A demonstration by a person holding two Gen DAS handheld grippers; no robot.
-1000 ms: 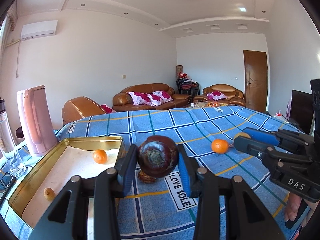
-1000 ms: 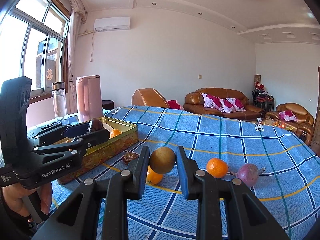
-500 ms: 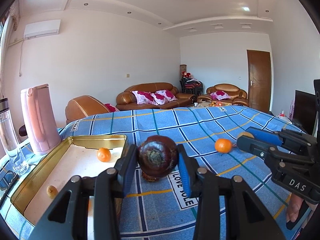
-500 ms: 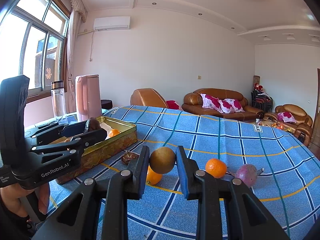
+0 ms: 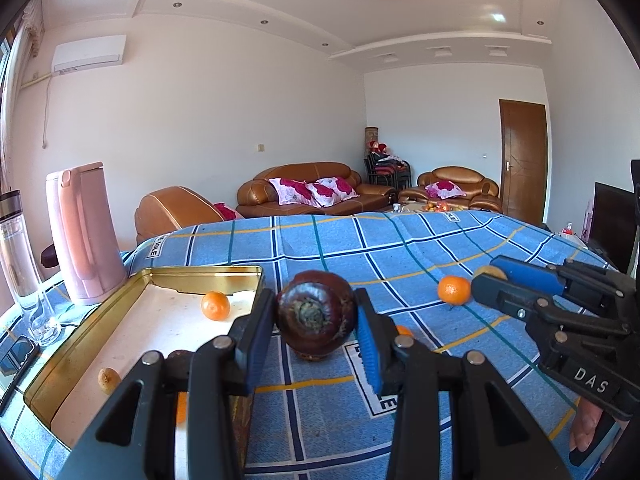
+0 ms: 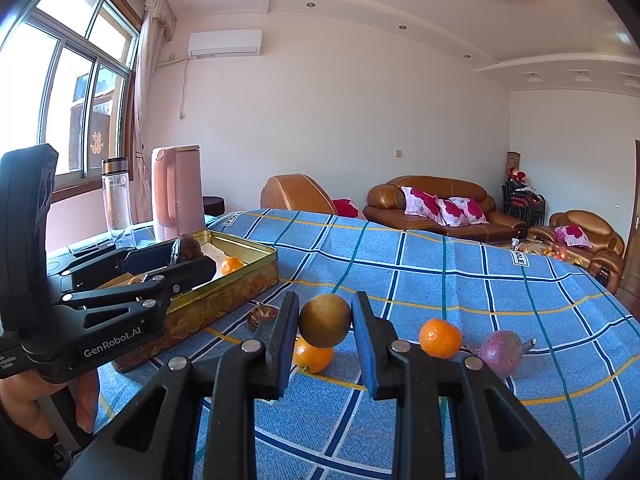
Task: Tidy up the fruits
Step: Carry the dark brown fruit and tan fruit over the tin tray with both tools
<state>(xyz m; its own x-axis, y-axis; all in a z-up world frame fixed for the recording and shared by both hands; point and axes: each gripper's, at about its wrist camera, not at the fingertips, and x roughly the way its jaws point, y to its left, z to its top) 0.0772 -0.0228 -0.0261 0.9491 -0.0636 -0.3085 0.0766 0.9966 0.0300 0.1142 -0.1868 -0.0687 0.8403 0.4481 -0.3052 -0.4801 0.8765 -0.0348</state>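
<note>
The left hand-held gripper [image 5: 316,320] is clenched on a dark purple-brown round fruit [image 5: 316,316], its blue pads pressing both sides, and holds it clear of the blue checked cloth [image 5: 400,256] covering the tabletop, just beside the near right corner of a gold tin [image 5: 200,274]. Inside the tin lie a small orange [image 5: 215,306] near the far wall and a little tan fruit [image 5: 109,380] nearer the front. A pink jug [image 5: 84,236] and a clear bottle [image 5: 22,256] stand left of the tin.

The right hand-held gripper [image 6: 325,322] grasps a brown round fruit [image 6: 325,321] between its pads, lifted above the cloth. Directly below and behind it an orange [image 6: 314,358] rests on the cloth. To the right lie another orange [image 6: 440,338] and, just beside it, a purple fruit with a stalk [image 6: 501,354]. A small dark brown piece [image 6: 262,314] lies on the cloth by the tin's side wall.
</note>
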